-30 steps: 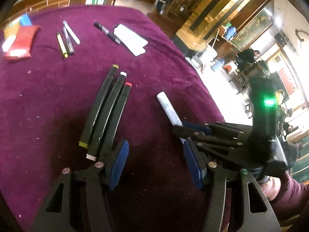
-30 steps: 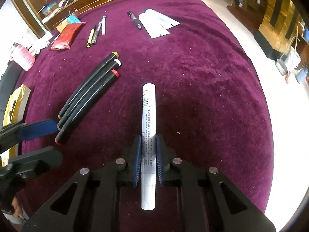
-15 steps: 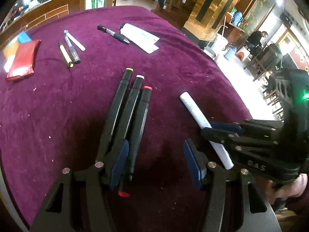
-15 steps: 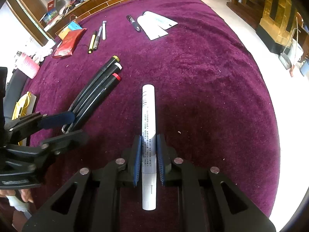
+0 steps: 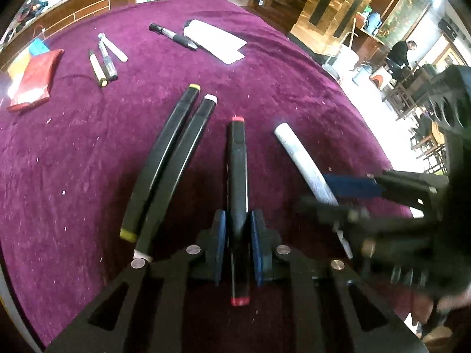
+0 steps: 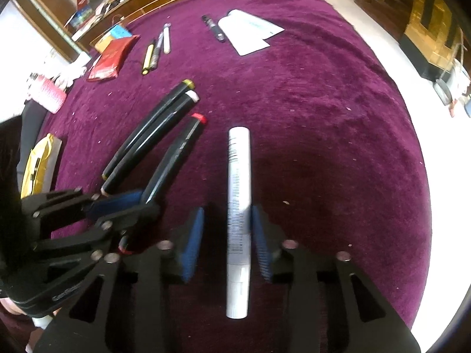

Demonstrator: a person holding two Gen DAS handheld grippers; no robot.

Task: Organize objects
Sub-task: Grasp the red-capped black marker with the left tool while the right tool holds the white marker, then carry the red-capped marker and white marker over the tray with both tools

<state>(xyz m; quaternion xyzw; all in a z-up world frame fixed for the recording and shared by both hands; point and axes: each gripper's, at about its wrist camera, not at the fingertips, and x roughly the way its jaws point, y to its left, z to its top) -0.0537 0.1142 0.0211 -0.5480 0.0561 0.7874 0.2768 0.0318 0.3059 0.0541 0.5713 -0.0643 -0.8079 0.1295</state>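
Observation:
My left gripper (image 5: 238,229) is shut on a black marker with red caps (image 5: 238,158), pulled a little away from two black markers (image 5: 173,153) with yellow and white caps that lie side by side on the purple cloth. My right gripper (image 6: 226,235) is open, its blue pads apart around a white tube (image 6: 239,194) that lies on the cloth between them. In the right wrist view the left gripper (image 6: 117,206) shows at the left, holding the red-capped marker (image 6: 179,150). In the left wrist view the white tube (image 5: 300,158) and right gripper (image 5: 353,194) are at the right.
Far side of the cloth: a black pen (image 5: 172,36), white paper (image 5: 216,39), three small pens (image 5: 106,58), a red pouch (image 5: 34,79). The table edge (image 6: 424,153) drops off at the right. A yellow packet (image 6: 36,164) lies at the left edge.
My left gripper has closed on the red-capped marker and shifted it away from the other two. My right gripper has opened, letting go of the white tube.

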